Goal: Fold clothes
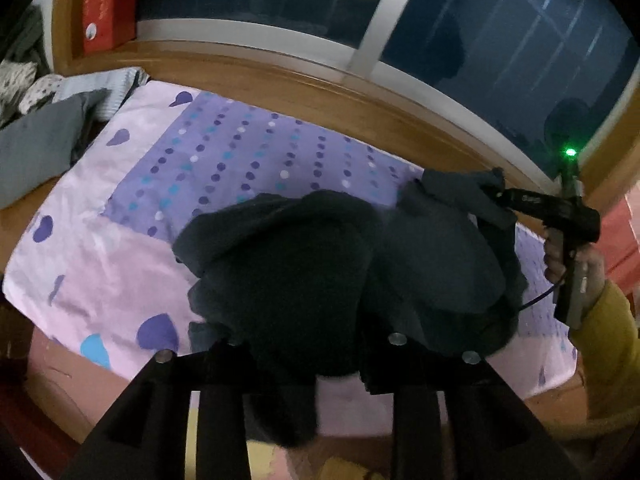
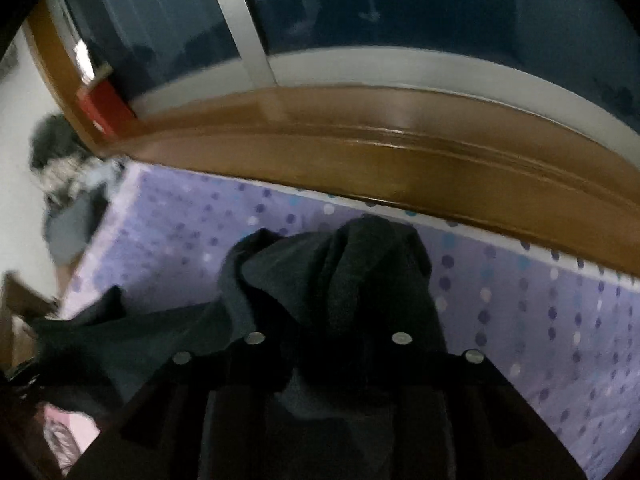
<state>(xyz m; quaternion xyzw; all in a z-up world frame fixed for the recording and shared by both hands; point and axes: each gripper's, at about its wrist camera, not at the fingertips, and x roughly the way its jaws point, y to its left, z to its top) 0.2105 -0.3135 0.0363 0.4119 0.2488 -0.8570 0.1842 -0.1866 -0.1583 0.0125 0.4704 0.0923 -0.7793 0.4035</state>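
Observation:
A dark garment [image 1: 300,264] hangs bunched above a purple dotted bedsheet [image 1: 240,160]. It drapes over my left gripper [image 1: 316,344] and hides the fingertips; the jaws are shut on the cloth, and part of it dangles below them. At the right of the left wrist view my right gripper [image 1: 498,196] pinches a raised corner of the same garment, held by a hand [image 1: 560,256] in a yellow sleeve [image 1: 608,352]. In the right wrist view the garment [image 2: 360,280] peaks over my right gripper [image 2: 324,344] and trails off to the left.
A wooden sill [image 1: 320,92] and a dark window run along the far side of the bed. A red box [image 1: 108,16] stands on the sill at the left. Grey and patterned clothes [image 1: 36,148] lie piled at the bed's left end.

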